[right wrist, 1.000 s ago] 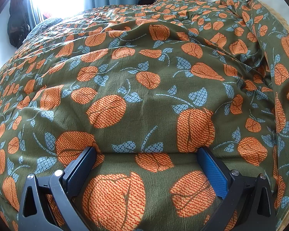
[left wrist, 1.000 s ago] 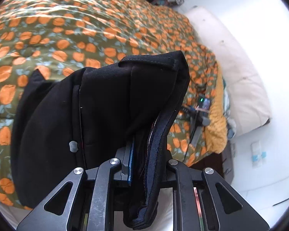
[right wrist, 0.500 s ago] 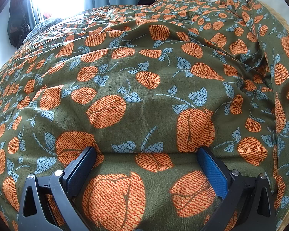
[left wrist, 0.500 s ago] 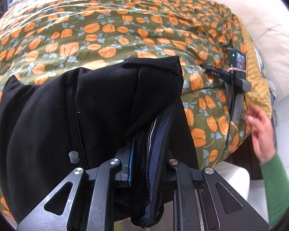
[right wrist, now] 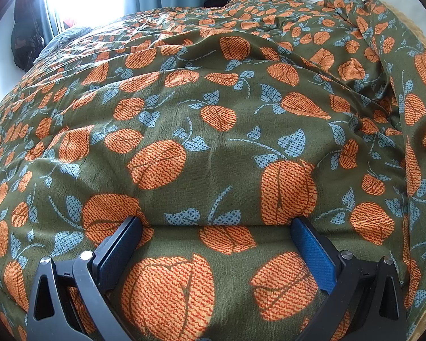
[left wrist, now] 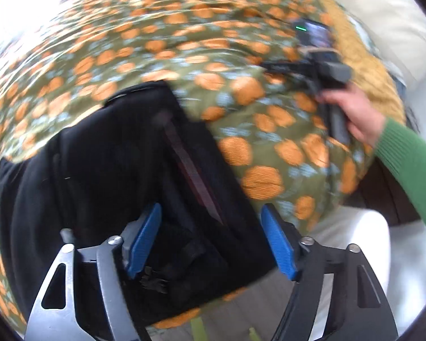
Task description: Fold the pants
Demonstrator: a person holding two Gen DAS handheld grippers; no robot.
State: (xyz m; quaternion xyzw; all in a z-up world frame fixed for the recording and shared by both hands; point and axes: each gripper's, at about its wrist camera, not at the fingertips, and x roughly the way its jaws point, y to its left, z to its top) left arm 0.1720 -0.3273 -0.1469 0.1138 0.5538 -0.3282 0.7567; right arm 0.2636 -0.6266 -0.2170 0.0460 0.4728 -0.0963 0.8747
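Pants (left wrist: 122, 187): black, bunched on the bedspread's (left wrist: 184, 42) near edge, unfolded.
Left gripper (left wrist: 210, 241): jaws opening, cloth between them, unpinched.
Right gripper (right wrist: 215, 253): wide apart, empty, resting on bedspread.
Left: every fold.

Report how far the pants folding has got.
Done: the black pants lie doubled over on the floral bedspread. In hand: the left gripper is opening, its pads off the cloth between them. The right gripper rests open on the bedspread, holding nothing. Left: any further fold; blur hides how neat it is.
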